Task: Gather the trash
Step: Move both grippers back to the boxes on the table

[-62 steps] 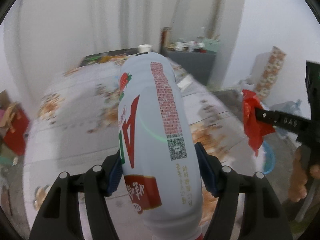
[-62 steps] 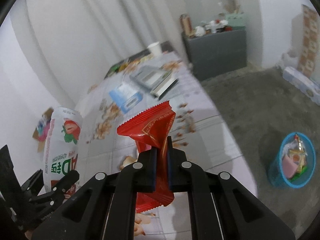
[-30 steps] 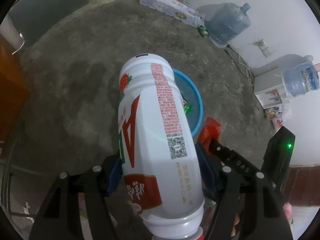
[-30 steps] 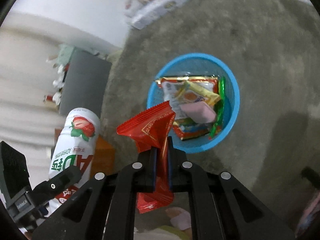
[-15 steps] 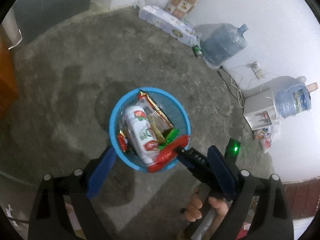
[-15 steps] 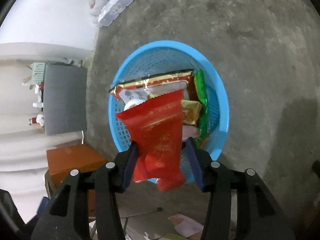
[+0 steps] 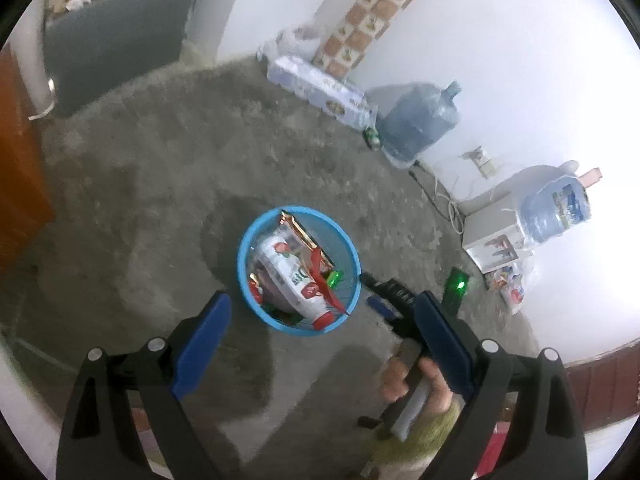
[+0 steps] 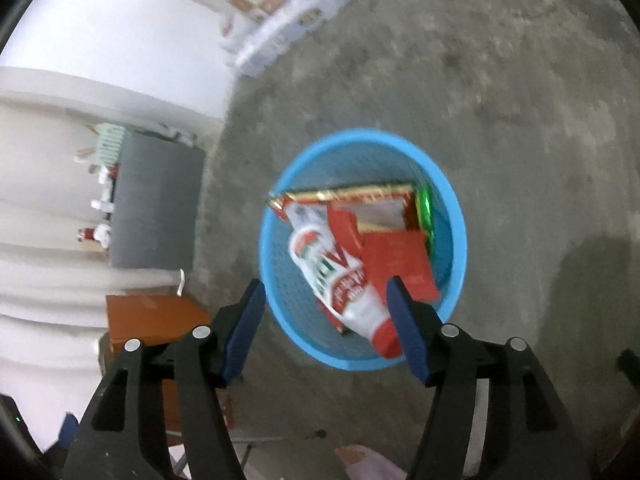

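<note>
A blue mesh waste basket [image 7: 244, 276] [image 8: 456, 240] stands on the concrete floor below both grippers. In it lie a white strawberry-print bottle [image 7: 290, 274] [image 8: 332, 272], a red snack wrapper [image 7: 320, 276] [image 8: 396, 264] and other wrappers. My left gripper [image 7: 322, 308] is open and empty above the basket's near side. My right gripper [image 8: 326, 292] is open and empty over the basket; in the left wrist view it [image 7: 374, 290] shows just right of the basket, held by a hand.
Two large water bottles [image 7: 416, 120] [image 7: 552, 204], a pack of rolls [image 7: 320, 88] and a white box [image 7: 492, 236] line the far wall. A grey cabinet [image 8: 156, 204] and an orange-brown piece of furniture [image 8: 152, 320] stand to the left.
Both grippers swung from the table to above the basket. The left let go of the bottle and the right let go of the red wrapper; both now lie in the basket.
</note>
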Demonstrator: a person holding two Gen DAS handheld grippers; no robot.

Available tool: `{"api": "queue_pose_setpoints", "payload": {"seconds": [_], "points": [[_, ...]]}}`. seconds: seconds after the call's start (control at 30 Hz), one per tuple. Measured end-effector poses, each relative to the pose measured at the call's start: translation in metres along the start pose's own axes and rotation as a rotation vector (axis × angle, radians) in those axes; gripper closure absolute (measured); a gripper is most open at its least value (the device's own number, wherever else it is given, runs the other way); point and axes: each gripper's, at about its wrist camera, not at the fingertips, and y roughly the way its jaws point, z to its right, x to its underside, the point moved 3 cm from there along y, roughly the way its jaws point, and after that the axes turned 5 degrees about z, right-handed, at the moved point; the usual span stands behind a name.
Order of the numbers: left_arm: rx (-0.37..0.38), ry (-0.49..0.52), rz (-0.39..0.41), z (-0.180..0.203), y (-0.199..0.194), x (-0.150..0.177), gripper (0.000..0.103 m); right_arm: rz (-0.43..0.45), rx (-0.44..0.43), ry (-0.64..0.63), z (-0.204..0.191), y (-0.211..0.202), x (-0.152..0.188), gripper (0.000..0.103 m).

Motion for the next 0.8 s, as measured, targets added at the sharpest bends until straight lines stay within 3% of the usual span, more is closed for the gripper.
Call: {"api": "queue_pose_setpoints", "payload": {"seconds": [0.27, 0.47, 0.67, 0.8], "points": [[-0.03, 0.009, 0.141, -0.044, -0.111, 0.023, 0.012, 0.09, -0.074, -0.059, -0.039, -0.038, -0.008, 0.041], [-0.105, -0.035, 0.239, -0.102, -0.194, 0.073, 0.012, 0.093, -0.165, -0.226, -0.105, -0.062, 0.006, 0.04], [-0.23, -0.183, 0.357, -0.183, -0.267, 0.132, 0.012, 0.029, -0.267, -0.502, -0.215, -0.079, 0.054, 0.039], [-0.305, -0.31, 0.413, -0.24, -0.303, 0.157, 0.012, -0.075, -0.362, -0.743, -0.302, -0.076, 0.12, 0.033]]}}
